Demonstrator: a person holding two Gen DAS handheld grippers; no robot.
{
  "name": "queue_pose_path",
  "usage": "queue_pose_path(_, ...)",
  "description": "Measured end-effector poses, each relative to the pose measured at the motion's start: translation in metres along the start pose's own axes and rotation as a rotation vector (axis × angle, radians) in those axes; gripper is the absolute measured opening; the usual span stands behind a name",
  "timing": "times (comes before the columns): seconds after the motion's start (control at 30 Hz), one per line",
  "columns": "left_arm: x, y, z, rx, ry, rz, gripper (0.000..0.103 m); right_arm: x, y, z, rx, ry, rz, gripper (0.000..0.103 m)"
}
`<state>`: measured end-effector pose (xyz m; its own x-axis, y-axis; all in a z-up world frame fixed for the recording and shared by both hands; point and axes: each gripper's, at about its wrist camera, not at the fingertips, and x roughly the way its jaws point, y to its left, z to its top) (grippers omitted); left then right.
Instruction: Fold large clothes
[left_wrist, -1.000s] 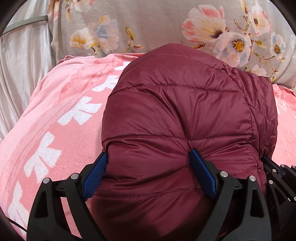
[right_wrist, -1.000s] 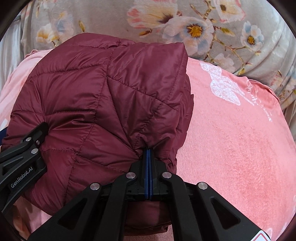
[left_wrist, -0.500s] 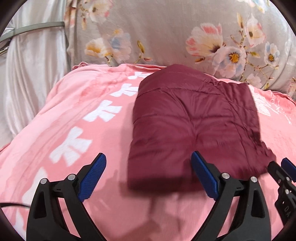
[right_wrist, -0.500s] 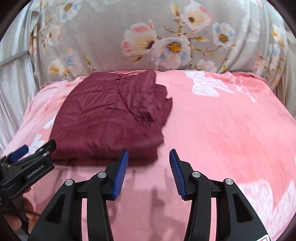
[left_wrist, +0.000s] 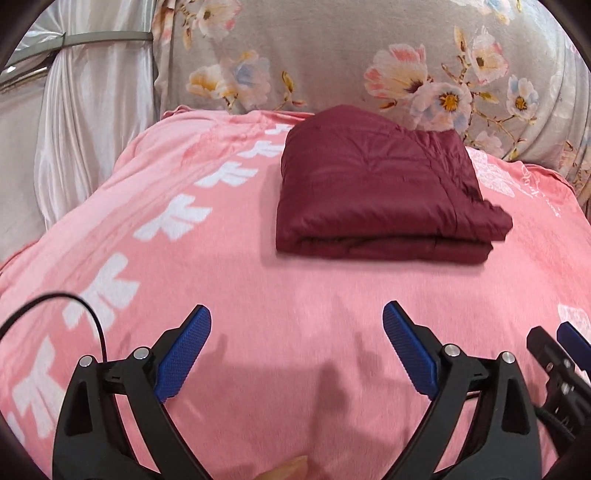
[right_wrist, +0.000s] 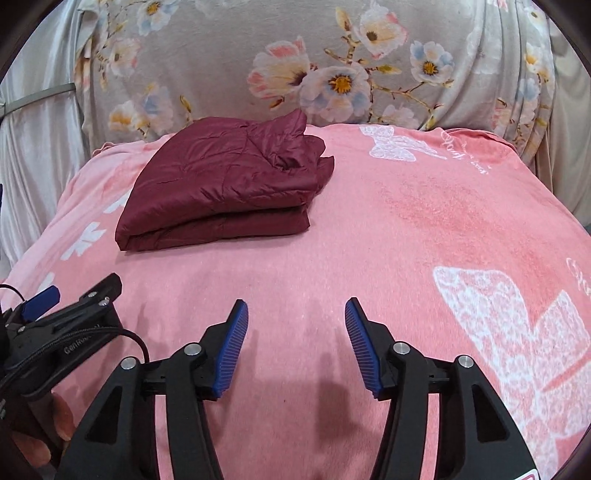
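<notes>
Folded maroon quilted jacket (left_wrist: 376, 195) lying in a flat stack on the pink blanket (left_wrist: 295, 295), toward its far end, near the floral fabric (left_wrist: 332, 55). Left gripper (left_wrist: 295, 332) spread wide over bare blanket, holding nothing. Right gripper (right_wrist: 295, 332) just opened, jaws apart and empty, jacket well ahead.

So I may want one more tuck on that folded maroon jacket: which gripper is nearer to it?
Left, narrowly. The left gripper hangs open just short of the jacket's near edge; the right gripper, also open, sits beside it, off the jacket's right corner.
</notes>
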<state>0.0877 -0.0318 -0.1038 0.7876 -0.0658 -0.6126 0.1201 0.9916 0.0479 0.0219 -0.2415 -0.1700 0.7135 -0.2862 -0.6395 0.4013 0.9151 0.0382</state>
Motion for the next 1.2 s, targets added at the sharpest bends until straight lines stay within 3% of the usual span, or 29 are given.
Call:
queue_pose_path(0.2,-0.003,0.001,-0.007,-0.01,-0.011,0.006,0.092,0.002,0.001,-0.002,-0.005,-0.003,-0.04,0.057)
queue_pose_path(0.33,0.0,0.003,-0.008,-0.017,0.006,0.008,0.092,-0.009,-0.002,0.001,0.01,-0.031,-0.022,0.057)
queue_pose_path(0.4,-0.011,0.006,-0.007,-0.027,-0.022,0.018,0.092,-0.023,-0.006,0.003,0.012,-0.052,-0.01,0.056)
queue_pose_path(0.6,-0.09,0.019,0.0,-0.02,-0.104,-0.056,0.092,-0.067,-0.015,0.009,0.011,-0.079,0.034,0.057)
queue_pose_path(0.7,-0.106,0.017,0.002,-0.02,-0.111,-0.065,0.095,-0.067,-0.017,0.007,-0.008,-0.079,0.015,0.057)
queue_pose_path(0.97,-0.06,0.014,-0.003,-0.049,-0.054,-0.019,0.095,-0.026,-0.013,-0.005,-0.027,-0.016,-0.01,0.057)
queue_pose_path(1.2,-0.03,0.004,-0.015,-0.012,-0.035,0.021,0.095,-0.005,-0.008,-0.01,-0.031,0.029,-0.027,0.057)
